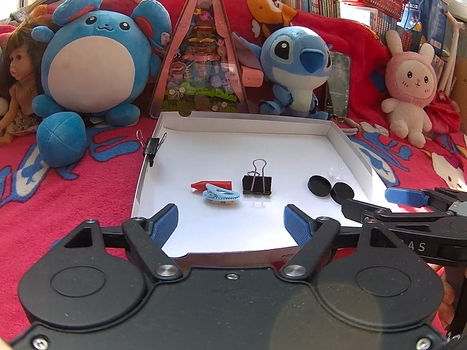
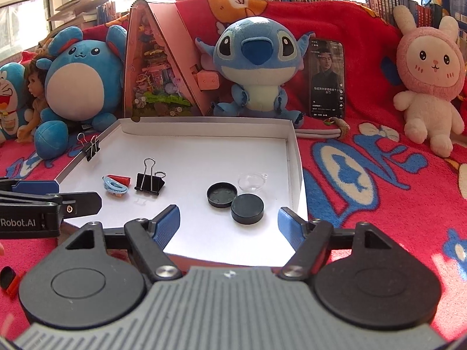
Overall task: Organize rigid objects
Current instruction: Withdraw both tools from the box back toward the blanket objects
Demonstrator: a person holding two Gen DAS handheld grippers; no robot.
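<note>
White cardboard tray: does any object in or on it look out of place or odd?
One small black binder clip is clamped onto the left wall of the white cardboard tray instead of lying on its floor like the larger black binder clip. The blue plastic hair clip also lies partly over the red cone-shaped piece.

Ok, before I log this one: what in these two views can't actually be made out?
- Orange piece under the blue hair clip: left wrist view, the clip covers it; too small in the right wrist view.
- White box front edge: both views, hidden behind the gripper bodies.
- Red and black object: right wrist view, cut off by the left edge.
- Clear dome: see-through on white, outline faint in both views.
- Phone text: too small to read.
</note>
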